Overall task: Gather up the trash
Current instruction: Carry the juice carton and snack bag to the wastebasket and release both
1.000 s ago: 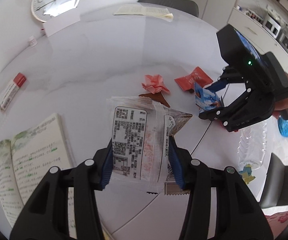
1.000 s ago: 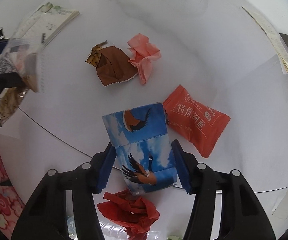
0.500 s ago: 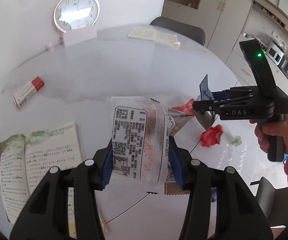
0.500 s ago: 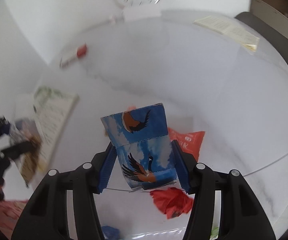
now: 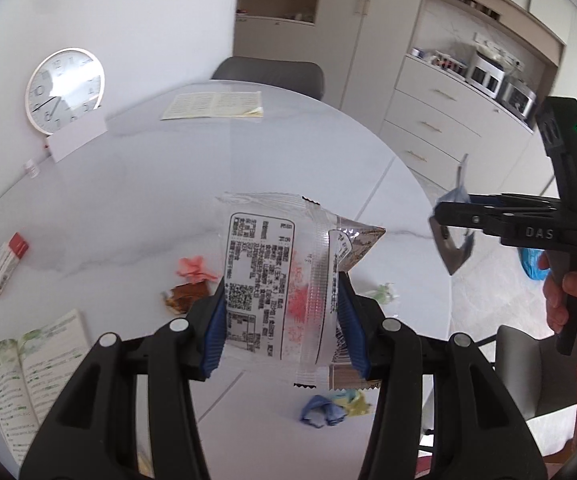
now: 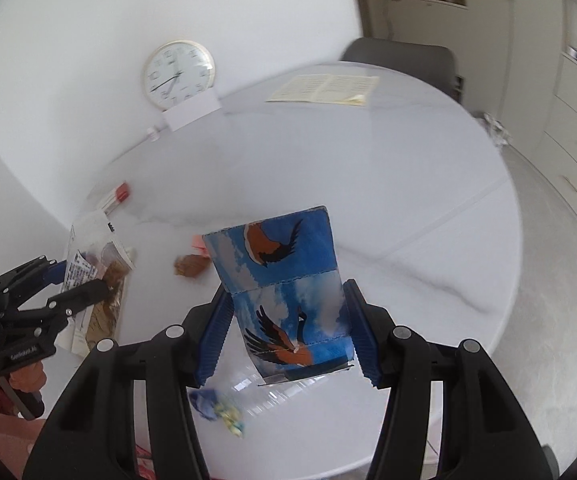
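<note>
1. Clear crinkled plastic is what my left gripper has clamped between its blue pads: a transparent snack wrapper with a black-printed label, held in the air over the round white marble table.
2. My right gripper is clenched on a blue folded paper packet printed with brown birds, also lifted above the table.
3. I judge the step in hand to be the carry: both pieces are picked up and neither is dropped off yet. No bin shows in either view, so the next move calls for finding one, then opening each grip over it.
4. Loose trash I count on the table: one pink crumpled paper and one brown crumpled wrapper together toward the left edge, one blue crumpled scrap touching one yellow scrap at the near edge, and one small green-white scrap by the right edge.
5. Non-trash items: two open booklets, one red-and-white box, one round wall clock.
</note>
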The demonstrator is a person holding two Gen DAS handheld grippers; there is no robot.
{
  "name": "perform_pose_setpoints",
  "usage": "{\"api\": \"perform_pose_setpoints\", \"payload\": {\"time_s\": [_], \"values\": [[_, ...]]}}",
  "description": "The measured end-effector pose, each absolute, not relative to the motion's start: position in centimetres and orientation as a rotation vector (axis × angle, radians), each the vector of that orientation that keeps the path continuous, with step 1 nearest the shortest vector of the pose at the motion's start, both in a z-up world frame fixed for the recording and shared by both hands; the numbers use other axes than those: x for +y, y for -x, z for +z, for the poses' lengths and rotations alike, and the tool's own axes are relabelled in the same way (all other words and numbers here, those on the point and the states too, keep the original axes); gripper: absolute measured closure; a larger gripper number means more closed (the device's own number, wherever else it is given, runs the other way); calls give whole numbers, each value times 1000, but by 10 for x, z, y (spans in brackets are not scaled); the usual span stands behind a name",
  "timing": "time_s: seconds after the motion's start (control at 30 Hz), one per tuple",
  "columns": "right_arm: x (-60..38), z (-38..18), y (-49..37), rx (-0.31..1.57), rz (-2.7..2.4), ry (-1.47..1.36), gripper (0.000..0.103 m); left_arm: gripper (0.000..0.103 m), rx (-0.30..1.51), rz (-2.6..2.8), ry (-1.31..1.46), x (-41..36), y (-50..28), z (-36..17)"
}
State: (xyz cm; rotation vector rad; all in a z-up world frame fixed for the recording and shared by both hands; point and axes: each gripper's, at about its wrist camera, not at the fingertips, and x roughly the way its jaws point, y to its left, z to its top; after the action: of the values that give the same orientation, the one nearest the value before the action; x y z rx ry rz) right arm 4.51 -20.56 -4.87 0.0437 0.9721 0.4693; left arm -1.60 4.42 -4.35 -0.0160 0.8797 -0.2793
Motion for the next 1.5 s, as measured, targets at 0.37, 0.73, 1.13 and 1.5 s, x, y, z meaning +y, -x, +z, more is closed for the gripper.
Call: {"api": "perform_pose_setpoints", "payload": {"time_s": [0.37,0.73,1.13,1.5], "values": [[-335,-68,0,981,235,-144,47,55,896,-428,-52,-58,11,-44],[-414,-191,-2,1155,100,-201,46,55,932,-501,-124,-143,9,-49],[-457,-218,-3,1193,-30,-224,7,55,986,-585,-226,-221,8,-73],[-516,-166,30,1076,-147,-278,3,54,1065,-724,-271,-298,0,-115]]}}
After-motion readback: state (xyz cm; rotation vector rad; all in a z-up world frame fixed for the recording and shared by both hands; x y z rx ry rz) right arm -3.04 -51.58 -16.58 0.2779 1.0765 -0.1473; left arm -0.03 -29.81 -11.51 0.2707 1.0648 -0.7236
